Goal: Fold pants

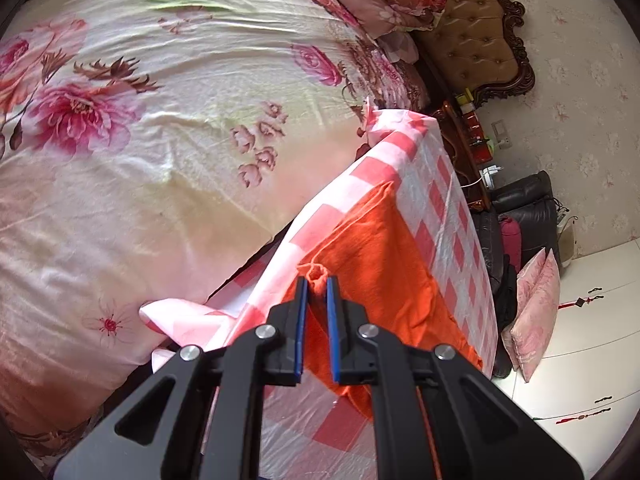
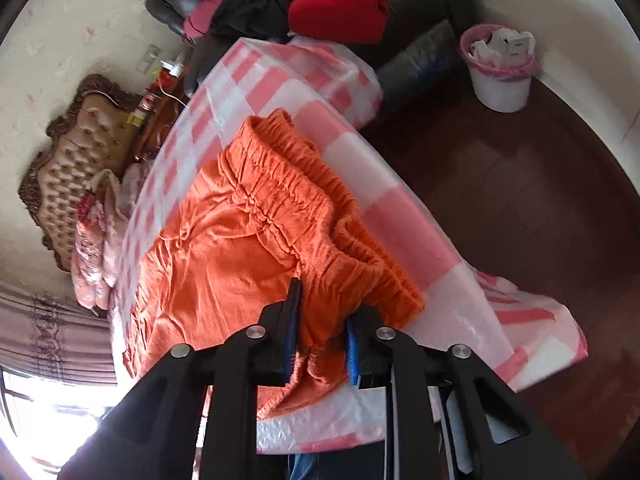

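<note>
Both grippers pinching bright orange crinkled-fabric pants [image 2: 224, 240] on a table under a pink-and-white checked plastic cloth [image 2: 404, 216].

Left gripper [image 1: 317, 284]: blue-padded fingers [image 1: 332, 320] nearly together, nipping a small bunched fold at the pants' edge, beside the floral-sheeted bed [image 1: 140, 128]. Right gripper [image 2: 320, 312]: fingers clamped on the gathered elastic waistband [image 2: 296, 200] near the table's near edge. Pants lie spread across the cloth, waistband towards the dark wooden floor [image 2: 520, 200]. White bin with pink liner [image 2: 500, 76] stands well apart.
</note>
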The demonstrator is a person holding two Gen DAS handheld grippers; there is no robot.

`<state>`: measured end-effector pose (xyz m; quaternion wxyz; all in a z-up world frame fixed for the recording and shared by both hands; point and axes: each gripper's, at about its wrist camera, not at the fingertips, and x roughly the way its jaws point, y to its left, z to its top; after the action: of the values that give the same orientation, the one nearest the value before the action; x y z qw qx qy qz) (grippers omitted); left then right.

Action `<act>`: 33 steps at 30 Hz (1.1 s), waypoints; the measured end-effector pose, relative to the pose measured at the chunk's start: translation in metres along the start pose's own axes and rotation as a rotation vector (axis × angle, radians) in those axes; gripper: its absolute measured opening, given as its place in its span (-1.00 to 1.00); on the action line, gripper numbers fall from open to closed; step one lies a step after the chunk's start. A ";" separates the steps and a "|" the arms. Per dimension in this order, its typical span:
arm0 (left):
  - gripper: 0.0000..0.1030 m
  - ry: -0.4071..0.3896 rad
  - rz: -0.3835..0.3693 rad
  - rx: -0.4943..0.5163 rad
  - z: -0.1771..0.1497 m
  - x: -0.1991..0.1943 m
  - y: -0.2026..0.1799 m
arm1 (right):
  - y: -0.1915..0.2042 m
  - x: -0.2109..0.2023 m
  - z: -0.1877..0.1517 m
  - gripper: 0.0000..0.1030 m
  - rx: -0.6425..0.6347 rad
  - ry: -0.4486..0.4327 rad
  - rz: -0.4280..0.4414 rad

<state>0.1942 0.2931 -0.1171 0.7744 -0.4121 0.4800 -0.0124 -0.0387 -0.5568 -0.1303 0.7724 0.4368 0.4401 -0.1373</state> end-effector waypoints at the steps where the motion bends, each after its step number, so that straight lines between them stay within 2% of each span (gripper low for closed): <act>1: -0.82 0.003 0.002 0.001 -0.002 0.001 0.002 | 0.002 0.000 0.000 -0.67 -0.015 -0.005 -0.016; 5: -0.78 0.011 -0.025 -0.026 -0.005 0.002 0.013 | 0.010 -0.001 -0.002 -0.59 -0.046 -0.024 -0.073; 7: -0.49 -0.005 -0.020 -0.040 -0.006 -0.004 0.019 | 0.013 -0.004 -0.003 -0.42 -0.059 -0.044 -0.104; 8: -0.17 -0.013 -0.034 -0.059 -0.005 -0.009 0.023 | 0.016 -0.009 -0.005 -0.28 -0.066 -0.070 -0.150; 9: -0.12 -0.025 -0.047 -0.074 -0.005 -0.015 0.026 | 0.018 -0.013 -0.007 0.11 -0.066 -0.096 -0.195; 10: -0.12 -0.032 -0.058 -0.084 -0.005 -0.023 0.030 | 0.021 -0.023 -0.010 0.40 -0.069 -0.150 -0.272; 11: -0.12 -0.033 -0.065 -0.092 -0.005 -0.027 0.033 | 0.023 -0.028 -0.011 0.42 -0.074 -0.176 -0.292; 13: -0.12 -0.016 -0.107 -0.120 -0.008 -0.033 0.039 | 0.022 -0.036 -0.014 0.42 -0.061 -0.186 -0.276; 16: -0.13 0.047 -0.140 -0.110 -0.016 -0.024 0.034 | 0.018 -0.024 -0.019 0.41 -0.035 -0.104 -0.219; 21: -0.14 0.090 -0.133 -0.103 -0.017 0.002 0.034 | 0.012 -0.006 -0.025 0.46 0.009 -0.052 -0.151; 26: -0.15 0.119 -0.127 -0.102 -0.015 0.013 0.034 | 0.015 -0.008 -0.026 0.34 -0.016 -0.067 -0.175; 28: -0.26 0.134 -0.115 -0.087 -0.010 0.018 0.033 | 0.018 -0.007 -0.026 0.17 -0.038 -0.074 -0.209; 32: -0.58 0.157 -0.061 -0.001 -0.005 0.027 0.027 | 0.025 -0.002 -0.025 -0.01 -0.091 -0.079 -0.256; 33: -0.73 0.149 -0.061 0.018 -0.003 0.024 0.025 | 0.028 -0.002 -0.026 -0.05 -0.103 -0.083 -0.269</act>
<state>0.1950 0.2976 -0.1517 0.7395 -0.4175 0.5233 -0.0706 -0.0373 -0.5207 -0.1195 0.7859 0.3277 0.4689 -0.2346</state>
